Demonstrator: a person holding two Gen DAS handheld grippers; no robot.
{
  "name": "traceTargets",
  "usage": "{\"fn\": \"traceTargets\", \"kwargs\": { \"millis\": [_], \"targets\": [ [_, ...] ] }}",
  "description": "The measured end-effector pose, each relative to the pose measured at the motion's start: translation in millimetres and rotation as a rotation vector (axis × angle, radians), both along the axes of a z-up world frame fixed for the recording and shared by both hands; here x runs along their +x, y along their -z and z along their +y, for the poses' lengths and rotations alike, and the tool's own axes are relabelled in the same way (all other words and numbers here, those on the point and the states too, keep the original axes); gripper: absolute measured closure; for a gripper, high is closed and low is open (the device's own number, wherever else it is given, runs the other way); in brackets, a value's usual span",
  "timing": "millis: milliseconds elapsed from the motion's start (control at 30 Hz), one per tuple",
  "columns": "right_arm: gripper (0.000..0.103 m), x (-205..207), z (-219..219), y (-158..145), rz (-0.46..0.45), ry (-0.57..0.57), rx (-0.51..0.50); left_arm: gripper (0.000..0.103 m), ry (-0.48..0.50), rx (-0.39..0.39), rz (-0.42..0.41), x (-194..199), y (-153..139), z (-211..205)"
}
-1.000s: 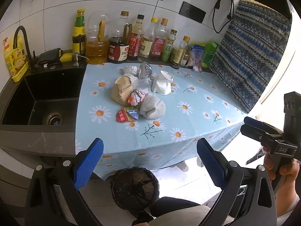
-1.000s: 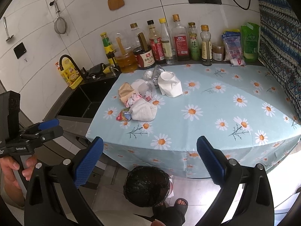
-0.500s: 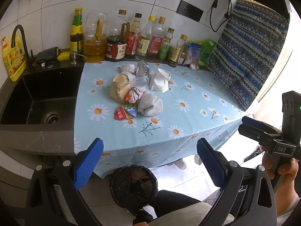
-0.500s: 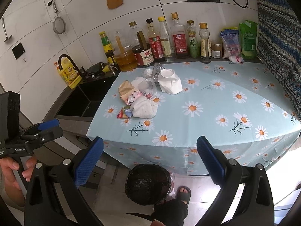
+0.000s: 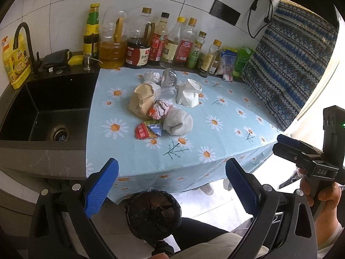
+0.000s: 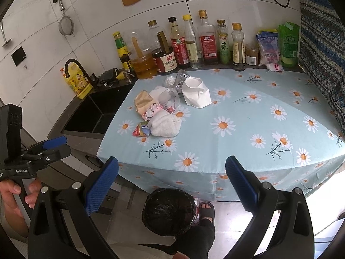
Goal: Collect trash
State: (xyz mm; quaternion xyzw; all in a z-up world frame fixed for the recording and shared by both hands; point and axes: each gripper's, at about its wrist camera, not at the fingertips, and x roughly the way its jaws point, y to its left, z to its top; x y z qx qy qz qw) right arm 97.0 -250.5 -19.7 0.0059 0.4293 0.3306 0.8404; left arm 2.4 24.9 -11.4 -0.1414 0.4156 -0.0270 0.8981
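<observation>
Trash pile (image 5: pixel 162 105): a heap on the daisy cloth, ahead of and above both grippers, clear of their fingers.
Pile contents: a crushed brown paper cup (image 5: pixel 141 101), a white paper cup (image 5: pixel 189 95) on its side, a crumpled clear bottle (image 5: pixel 169 78), a grey-white wad (image 5: pixel 177 122), a red wrapper (image 5: pixel 142 131) and a pink-and-white crumpled wrapper (image 5: pixel 159 109), all touching or just beside one another.
Bin (image 5: pixel 153 212): lined with a black bag, on the floor below the cloth's front edge, between the left gripper's fingers in the left wrist view; also low between the right gripper's fingers (image 6: pixel 169 211).
Left gripper (image 5: pixel 171 185): blue pads wide apart, holding nothing, short of the counter edge.
Right gripper (image 6: pixel 171 184): pads wide apart, holding nothing, likewise short of the cloth.
Hands: a hand (image 5: pixel 323 196) grips the right gripper's handle at the right of the left view; another hand (image 6: pixel 15 196) holds the left one at the left of the right view.
Cloth (image 6: pixel 248 142): pale blue, draped over the counter front.
Sink (image 5: pixel 43 108): black, left of the pile.
Bottles (image 5: pixel 163 41): a row along the wall beyond the pile.
Foot (image 6: pixel 206 210): in a sandal, just right of the bin.
</observation>
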Motion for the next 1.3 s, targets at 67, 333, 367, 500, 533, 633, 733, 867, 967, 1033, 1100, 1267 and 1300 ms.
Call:
{"fn": "traceTargets", "kwargs": {
  "millis": [67,333,367,500,533,633,733,867,967,1033,1100,1267,1300],
  "targets": [
    [0.005,5.6,2.3,1.6,0.004,-0.003,-0.003,0.007,-0.004,-0.002,0.003,5.3,2.2,1.9],
    [0.005,47.7,11.8,14.9,0.026,-0.017,-0.021,0.007,-0.029,0.005,0.025,46.6,13.2,11.2],
    [0.005,55.4,13.2,17.4,0.032,-0.02,-0.025,0.007,-0.032,0.006,0.03,52.6,15.3,12.6],
    [0.005,87.0,21.6,25.2,0.046,-0.024,-0.03,0.008,-0.049,0.008,0.054,83.9,25.4,19.6],
    [0.005,94.7,24.3,27.2,0.053,-0.027,-0.032,0.008,-0.051,0.011,0.059,90.7,27.5,20.7],
    [0.005,120.8,35.8,34.2,0.063,-0.041,-0.043,0.008,-0.059,0.031,0.076,114.6,35.8,23.5],
    [0.005,147.6,48.9,43.4,0.075,-0.061,-0.05,0.008,-0.063,0.037,0.094,139.0,46.1,28.2],
    [0.005,177.8,66.9,57.2,0.096,-0.082,-0.059,0.008,-0.08,0.03,0.125,167.6,61.2,38.7],
    [0.005,199.8,80.6,68.6,0.116,-0.098,-0.065,0.008,-0.088,0.029,0.146,185.3,71.2,44.6],
    [0.005,213.6,90.1,75.2,0.124,-0.105,-0.076,0.008,-0.086,0.038,0.16,198.1,77.3,46.6],
    [0.005,225.6,99.1,80.7,0.122,-0.117,-0.091,0.01,-0.086,0.046,0.172,208.7,82.2,47.9],
    [0.005,247.0,115.4,91.6,0.134,-0.135,-0.104,0.021,-0.076,0.052,0.202,231.5,94.2,50.5],
    [0.006,250.8,118.4,94.4,0.139,-0.139,-0.108,0.022,-0.076,0.053,0.208,234.9,96.6,50.5]
  ]
}}
